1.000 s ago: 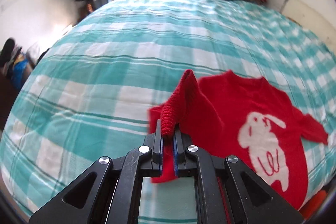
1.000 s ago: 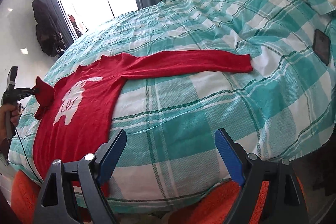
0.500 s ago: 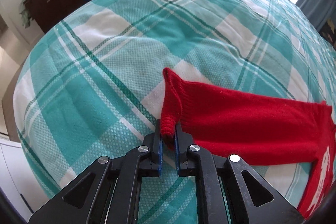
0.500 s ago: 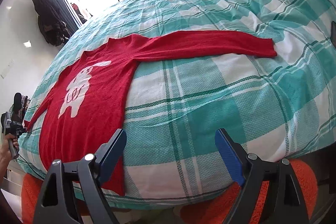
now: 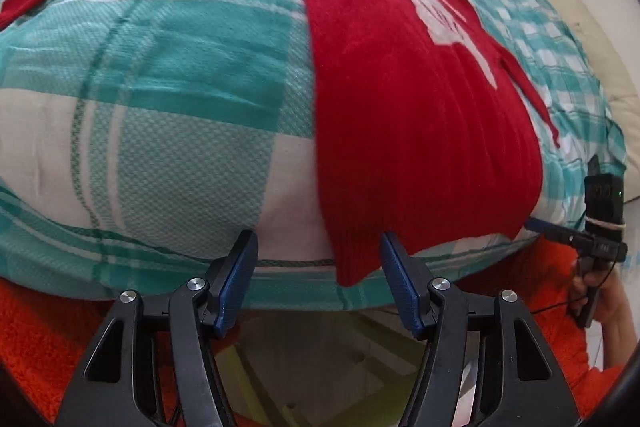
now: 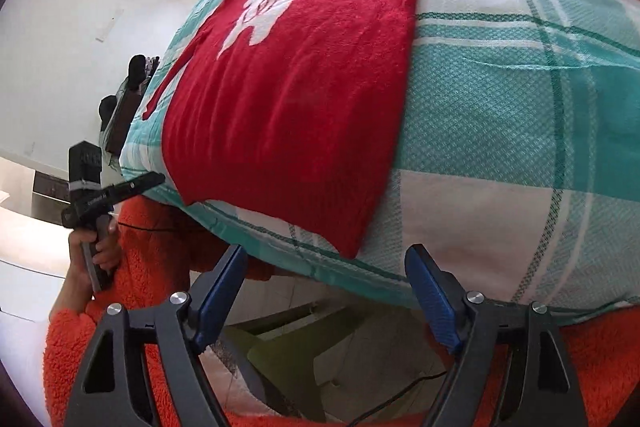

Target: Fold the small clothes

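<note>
One red sweater point(image 5: 420, 115) and two grippers here: it lies spread flat on the teal-checked bed point(image 5: 168, 99), both sleeves stretched out, hem hanging over the near edge. The left gripper point(image 5: 318, 281) gapes wide at the hem's left corner, holding nothing, and the right gripper point(image 6: 326, 289) is equally wide and empty below the right corner. White rabbit motif facing up, orange fleece point(image 6: 160, 251) below the mattress edge.

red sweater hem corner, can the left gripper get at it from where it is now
Probably yes. The left gripper is open, and the hem corner of the red sweater hangs over the bed edge just inside its right finger, with nothing between.
</note>
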